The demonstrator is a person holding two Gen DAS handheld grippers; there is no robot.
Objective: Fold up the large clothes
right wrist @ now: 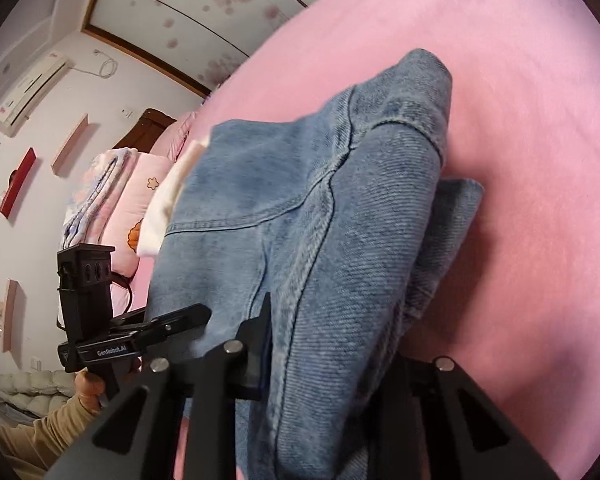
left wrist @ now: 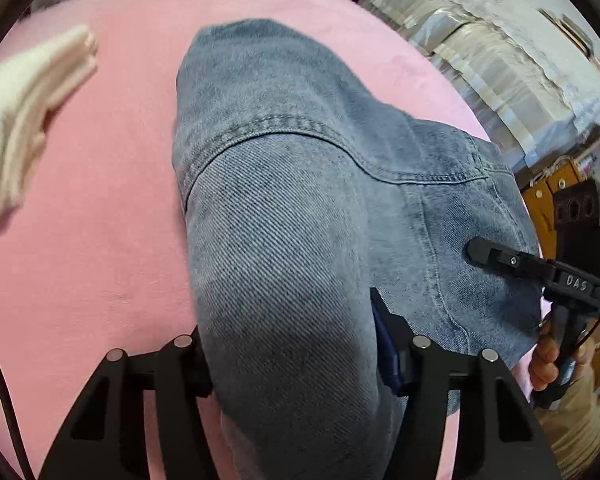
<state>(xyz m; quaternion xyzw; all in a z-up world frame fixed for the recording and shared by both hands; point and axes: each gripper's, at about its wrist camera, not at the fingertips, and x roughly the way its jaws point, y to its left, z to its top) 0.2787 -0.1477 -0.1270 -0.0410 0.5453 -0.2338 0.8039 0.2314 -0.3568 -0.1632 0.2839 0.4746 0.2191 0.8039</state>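
Note:
A blue denim garment (left wrist: 284,184) hangs folded over a pink bed (left wrist: 100,240), lifted by both grippers. My left gripper (left wrist: 296,360) is shut on a thick fold of the denim, which fills the gap between its fingers. My right gripper (right wrist: 332,364) is shut on another fold of the same denim (right wrist: 340,208). The right gripper also shows in the left wrist view (left wrist: 540,272) at the garment's right edge. The left gripper shows in the right wrist view (right wrist: 140,340) at the garment's left edge.
A folded white cloth (left wrist: 24,120) lies on the pink bed to the left. Pillows and folded quilts (right wrist: 108,200) are at the bed's head. Wrapped bundles (left wrist: 500,60) and orange and black equipment (left wrist: 568,216) stand beyond the bed's right side.

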